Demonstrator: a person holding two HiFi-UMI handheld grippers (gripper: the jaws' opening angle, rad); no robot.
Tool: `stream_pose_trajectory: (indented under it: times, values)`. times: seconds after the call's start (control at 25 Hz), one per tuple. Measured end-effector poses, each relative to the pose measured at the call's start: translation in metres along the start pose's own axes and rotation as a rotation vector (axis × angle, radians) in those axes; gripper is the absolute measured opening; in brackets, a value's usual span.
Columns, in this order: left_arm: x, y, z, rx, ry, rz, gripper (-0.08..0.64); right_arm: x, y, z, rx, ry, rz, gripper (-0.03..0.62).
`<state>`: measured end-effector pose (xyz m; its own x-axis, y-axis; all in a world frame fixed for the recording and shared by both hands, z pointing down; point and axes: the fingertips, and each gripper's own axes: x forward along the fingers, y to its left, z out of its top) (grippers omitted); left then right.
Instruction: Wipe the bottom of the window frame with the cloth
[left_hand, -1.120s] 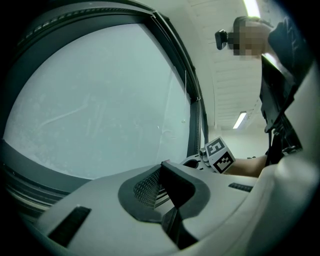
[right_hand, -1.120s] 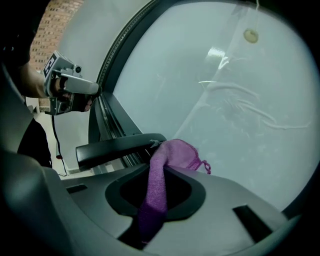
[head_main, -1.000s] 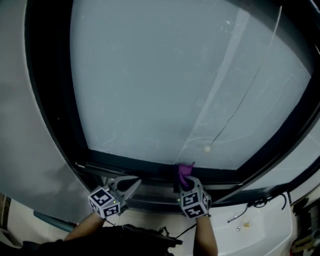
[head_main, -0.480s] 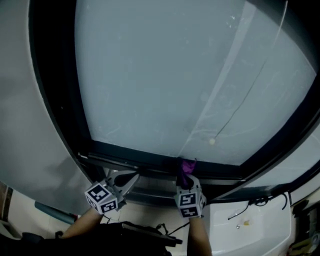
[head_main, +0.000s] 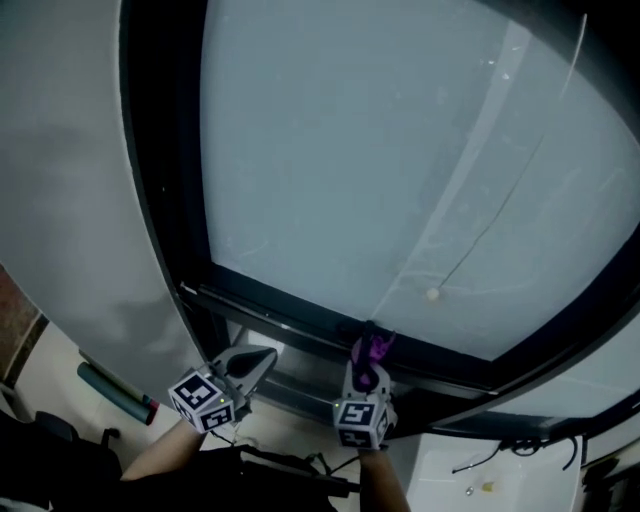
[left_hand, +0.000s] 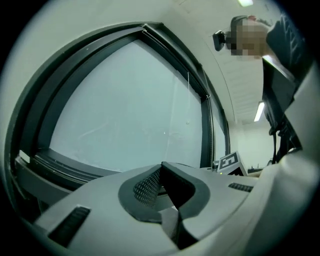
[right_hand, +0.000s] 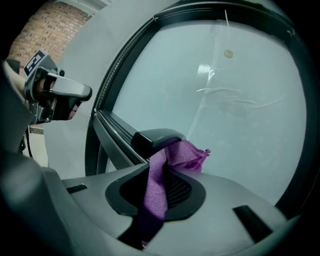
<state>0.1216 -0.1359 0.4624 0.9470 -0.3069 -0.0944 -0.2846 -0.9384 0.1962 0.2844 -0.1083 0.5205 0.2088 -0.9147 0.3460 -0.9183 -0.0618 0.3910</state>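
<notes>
My right gripper (head_main: 368, 372) is shut on a purple cloth (head_main: 375, 348), and the cloth's bunched end presses against the dark bottom rail of the window frame (head_main: 300, 325). In the right gripper view the cloth (right_hand: 182, 155) hangs down between the jaws of the right gripper (right_hand: 167, 145), beside the bottom rail (right_hand: 117, 132). My left gripper (head_main: 245, 365) sits to the left, just below the same rail, shut with nothing in it. In its own view the left gripper (left_hand: 161, 167) has its tips touching, with the rail (left_hand: 60, 165) beyond.
A blind cord with a small bead (head_main: 432, 294) hangs in front of the glass. A dark tube with a red end (head_main: 115, 390) lies at lower left. A white surface with cables (head_main: 500, 465) is at lower right. A person (left_hand: 280, 75) stands behind the left gripper.
The right gripper with the cloth has slid a little left along the bottom rail, closer to the left gripper. The head view has swung, showing more wall at left.
</notes>
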Motion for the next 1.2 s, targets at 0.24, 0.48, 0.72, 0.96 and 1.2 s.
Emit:
stream_pose_trajectory:
  times: [0.24, 0.48, 0.72, 0.96, 1.2]
  values:
    - [-0.027, 0.010, -0.004, 0.003, -0.008, 0.076, 0.002, 0.006, 0.012, 0.010, 0.058, -0.045, -0.010, 0.075]
    - [-0.041, 0.030, 0.001, -0.001, -0.003, 0.037, 0.002, 0.011, 0.019, 0.018, 0.213, -0.069, -0.111, 0.075]
    - [-0.047, 0.052, 0.013, 0.003, 0.013, -0.062, 0.002, 0.022, 0.032, 0.036, 0.338, -0.063, -0.160, 0.075]
    - [-0.049, 0.061, 0.015, -0.001, 0.028, -0.146, 0.002, 0.029, 0.027, 0.040, 0.586, -0.094, -0.195, 0.075]
    - [-0.060, 0.071, 0.019, -0.018, 0.013, -0.158, 0.002, 0.038, 0.016, 0.046, 0.794, -0.129, -0.247, 0.075]
